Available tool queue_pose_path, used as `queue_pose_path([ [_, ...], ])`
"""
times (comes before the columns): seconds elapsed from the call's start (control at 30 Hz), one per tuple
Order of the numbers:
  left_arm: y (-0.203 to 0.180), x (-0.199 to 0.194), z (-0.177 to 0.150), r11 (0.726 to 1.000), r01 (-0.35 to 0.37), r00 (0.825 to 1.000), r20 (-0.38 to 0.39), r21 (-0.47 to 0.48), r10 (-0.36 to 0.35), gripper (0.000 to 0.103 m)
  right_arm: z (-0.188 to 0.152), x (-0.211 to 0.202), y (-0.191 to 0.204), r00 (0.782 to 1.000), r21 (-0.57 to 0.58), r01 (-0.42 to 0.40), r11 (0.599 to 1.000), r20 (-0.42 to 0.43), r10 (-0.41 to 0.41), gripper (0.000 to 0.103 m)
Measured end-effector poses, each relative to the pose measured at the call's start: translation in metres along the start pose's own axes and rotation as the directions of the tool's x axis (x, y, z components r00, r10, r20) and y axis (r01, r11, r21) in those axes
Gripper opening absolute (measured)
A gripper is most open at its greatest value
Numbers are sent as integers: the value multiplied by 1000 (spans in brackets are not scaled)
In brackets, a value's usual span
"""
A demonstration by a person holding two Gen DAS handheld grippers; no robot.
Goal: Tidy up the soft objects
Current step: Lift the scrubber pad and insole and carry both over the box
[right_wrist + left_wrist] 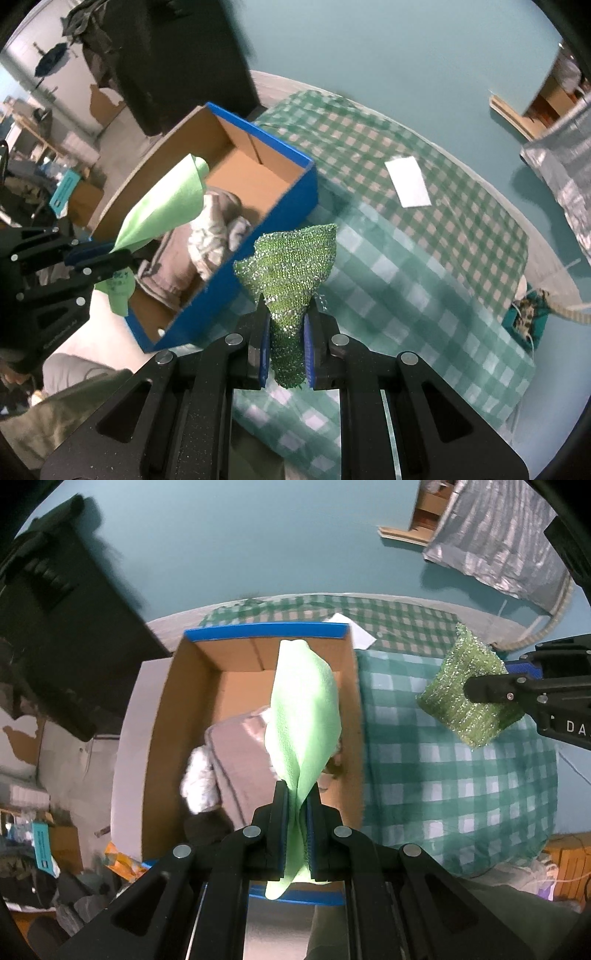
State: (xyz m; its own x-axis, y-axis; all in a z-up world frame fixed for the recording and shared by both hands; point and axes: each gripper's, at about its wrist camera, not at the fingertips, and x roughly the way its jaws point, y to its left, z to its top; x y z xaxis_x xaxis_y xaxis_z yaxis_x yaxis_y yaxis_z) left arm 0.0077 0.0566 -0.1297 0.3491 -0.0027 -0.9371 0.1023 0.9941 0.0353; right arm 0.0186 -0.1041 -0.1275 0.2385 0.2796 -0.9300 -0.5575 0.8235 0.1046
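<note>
Both grippers are clamped on soft things: the left gripper [296, 805] dangles a pale green cloth [304, 716] above the open box [266, 632], seemingly for dropping in, while the right gripper [286, 332] pinches a glittery green scrubber [291, 266] just beside the box's blue wall, over the checked tablecloth [424, 266].

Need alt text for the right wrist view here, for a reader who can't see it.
The right gripper is shut on a glittery green scrubber above a checked tablecloth. To its left, the left gripper holds a light green cloth over an open blue box with grey fabric inside.
</note>
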Motion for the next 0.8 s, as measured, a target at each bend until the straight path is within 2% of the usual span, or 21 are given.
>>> queue_pose_path([
  [0.8,77,33,0,994,-43,998,-49,-103,38,9,69,51,83,999,-127,-39,991,-43,33,13],
])
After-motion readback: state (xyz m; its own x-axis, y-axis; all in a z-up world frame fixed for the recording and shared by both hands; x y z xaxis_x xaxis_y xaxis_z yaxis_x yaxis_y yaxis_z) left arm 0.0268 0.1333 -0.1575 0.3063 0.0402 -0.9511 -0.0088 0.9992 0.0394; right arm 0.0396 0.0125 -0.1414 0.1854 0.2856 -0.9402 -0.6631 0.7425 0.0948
